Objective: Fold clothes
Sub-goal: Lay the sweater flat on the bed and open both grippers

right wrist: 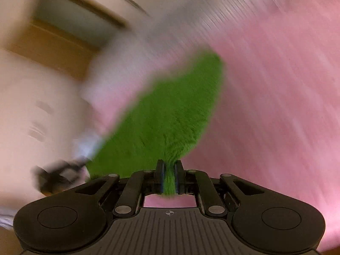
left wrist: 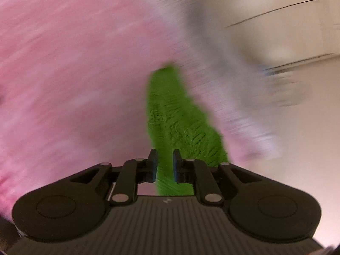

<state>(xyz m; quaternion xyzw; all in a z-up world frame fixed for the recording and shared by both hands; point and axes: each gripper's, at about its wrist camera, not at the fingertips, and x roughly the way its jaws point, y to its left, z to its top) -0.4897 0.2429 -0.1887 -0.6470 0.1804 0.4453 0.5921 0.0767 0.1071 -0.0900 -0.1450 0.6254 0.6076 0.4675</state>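
Pink surface (left wrist: 74, 74) fills most of both views, heavily motion-blurred; reads as a pink sheet or cover, can't resolve texture. In the right wrist view it takes up the whole right side (right wrist: 276, 106).

Beyond its edge: pale cream floor or wall (left wrist: 297, 138) on the right of the left wrist view, with a couple of thin dark lines across it. Right wrist view shows a blurred tan and grey rectangular shape (right wrist: 63, 31) upper left, can't tell what it is.

Green fuzzy cloth (left wrist: 170, 116) is the task item. It is pinched at two points and hangs in front of the pink surface, in front of both cameras. Left wrist view: narrow strip running up and away from the fingers. Right wrist view: wider lobe (right wrist: 165, 116) spreading up and to the left from the fingers. Pile texture visible close to the cameras, blurred farther out.

Left gripper (left wrist: 165, 165): fingers narrowed onto the cloth, green fabric fills the gap between the blue pads (left wrist: 154, 167), so clamped on it.

Right gripper (right wrist: 169, 176): fingers nearly together, a bunched bit of green cloth squeezed between the pads (right wrist: 162, 176). Firm pinch.

Dark blurred object (right wrist: 57, 176) at lower left of the right wrist view, beside the cloth edge. Too smeared to identify.
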